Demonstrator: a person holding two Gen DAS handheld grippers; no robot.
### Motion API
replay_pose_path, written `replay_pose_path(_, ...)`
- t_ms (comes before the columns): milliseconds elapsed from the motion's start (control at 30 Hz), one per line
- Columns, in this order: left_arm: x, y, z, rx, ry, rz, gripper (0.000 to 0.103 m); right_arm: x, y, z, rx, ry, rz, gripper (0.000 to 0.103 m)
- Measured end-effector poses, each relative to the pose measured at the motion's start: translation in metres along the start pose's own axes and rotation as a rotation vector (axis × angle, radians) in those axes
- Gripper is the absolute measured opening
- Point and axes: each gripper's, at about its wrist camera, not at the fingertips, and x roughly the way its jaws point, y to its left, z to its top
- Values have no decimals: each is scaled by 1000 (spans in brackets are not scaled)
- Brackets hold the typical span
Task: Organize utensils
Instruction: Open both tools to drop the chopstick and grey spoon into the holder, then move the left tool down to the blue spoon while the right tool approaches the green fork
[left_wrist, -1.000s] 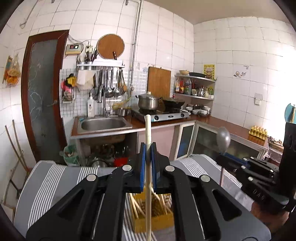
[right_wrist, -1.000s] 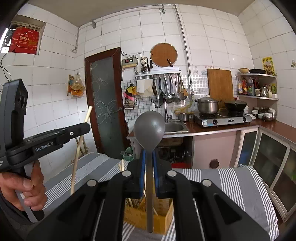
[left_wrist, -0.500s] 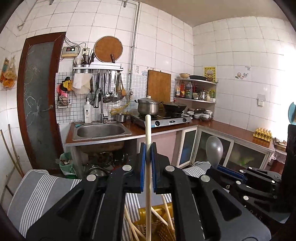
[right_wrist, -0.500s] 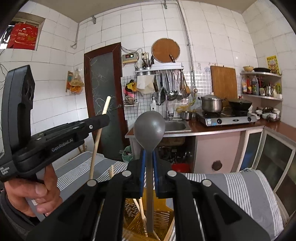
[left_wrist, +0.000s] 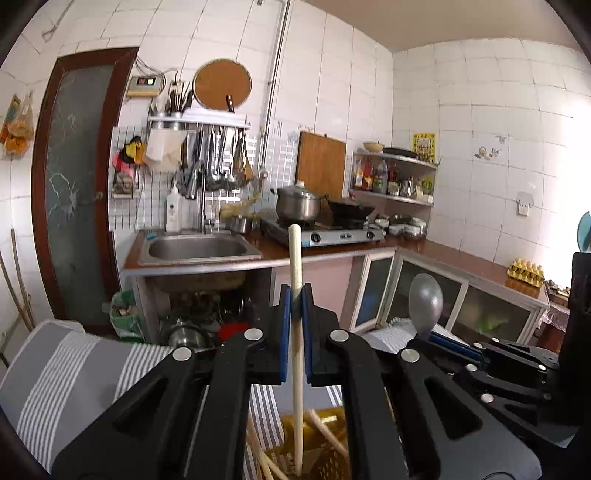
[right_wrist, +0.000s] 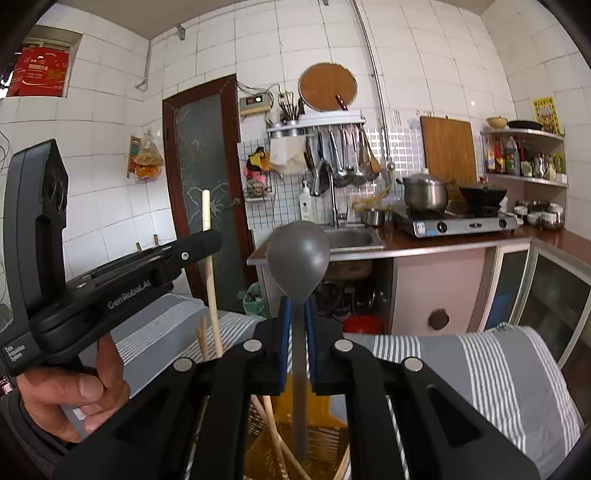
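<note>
My left gripper (left_wrist: 295, 314) is shut on a pale wooden chopstick (left_wrist: 297, 354), held upright with its lower end inside a yellow slotted utensil basket (left_wrist: 327, 458). My right gripper (right_wrist: 296, 321) is shut on the handle of a grey metal spoon (right_wrist: 298, 254), bowl up, its handle reaching down into the same basket (right_wrist: 325, 443). More wooden chopsticks (right_wrist: 275, 432) lean in the basket. The left gripper and its chopstick (right_wrist: 208, 258) show at the left of the right wrist view; the spoon (left_wrist: 425, 304) and right gripper show at the right of the left wrist view.
The basket stands on a table with a grey and white striped cloth (right_wrist: 480, 365). Behind are a sink counter (left_wrist: 199, 249), a gas stove with pots (left_wrist: 325, 229), a brown door (left_wrist: 74, 177) and glass cabinet doors (left_wrist: 461, 299).
Both grippers have lowered towards the basket, so the chopstick and the spoon handle now reach deeper into it. The two grippers have come closer together.
</note>
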Motion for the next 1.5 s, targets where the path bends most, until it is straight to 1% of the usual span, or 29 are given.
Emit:
replay_pose_path(33, 1, 0, -6, 2, 19, 2, 6, 4, -1, -5, 2, 27, 4, 36)
replay_pose_path(67, 2, 2, -11, 3, 43, 1, 14, 5, -1, -9, 3, 35, 1, 51)
replay_pose_path(100, 1, 4, -17, 0, 72, -2, 18, 3, -2, -11, 1, 36, -9, 52)
replay_pose_path(133, -1, 5, -20, -1, 84, 4, 22, 0, -3, -11, 4, 30, -18, 52)
replay_pose_path(167, -5, 7, -21, 0, 92, 9, 23, -5, -6, -9, 13, 19, -26, 52)
replay_pose_path(233, -14, 14, -21, -5, 93, 24, 24, -20, -12, -4, 34, -10, -45, 52)
replay_pose_path(333, -36, 20, -20, -3, 98, 50, 25, -41, -19, -2, 42, -23, -70, 52)
replay_pose_path(467, -70, 23, -28, -3, 107, 93, 28, -73, -24, -8, 33, -13, -109, 52)
replay_pose_path(533, -88, 24, -36, -7, 128, 115, 30, -92, -29, -16, 31, 5, -137, 52)
replay_pose_path(633, -116, 20, -55, 11, 167, 146, 32, -125, -37, -38, 37, 47, -188, 52)
replay_pose_path(700, -135, 14, -75, 17, 204, 156, 32, -140, -42, -51, 48, 81, -201, 52)
replay_pose_path(733, -142, 11, -84, 16, 219, 158, 32, -149, -43, -64, 58, 111, -206, 52)
replay_pose_path(933, -183, -10, -144, -26, 312, 145, 35, -184, -37, -135, 72, 240, -215, 52)
replay_pose_path(1033, -199, -24, -173, -29, 358, 127, 35, -197, -33, -160, 83, 279, -213, 52)
replay_pose_path(1133, -207, -33, -196, -32, 404, 106, 35, -210, -32, -183, 97, 314, -217, 52)
replay_pose_path(1233, -209, -39, -208, -27, 432, 84, 35, -212, -36, -199, 115, 349, -206, 52)
replay_pose_path(1333, -203, -43, -212, -24, 449, 71, 35, -210, -35, -204, 87, 373, -211, 52)
replay_pose_path(1400, -199, -44, -212, -14, 455, 70, 35, -206, -37, -205, 75, 382, -233, 52)
replay_pose_path(1500, -190, -46, -212, -5, 474, 58, 35, -199, -48, -206, 76, 423, -264, 52)
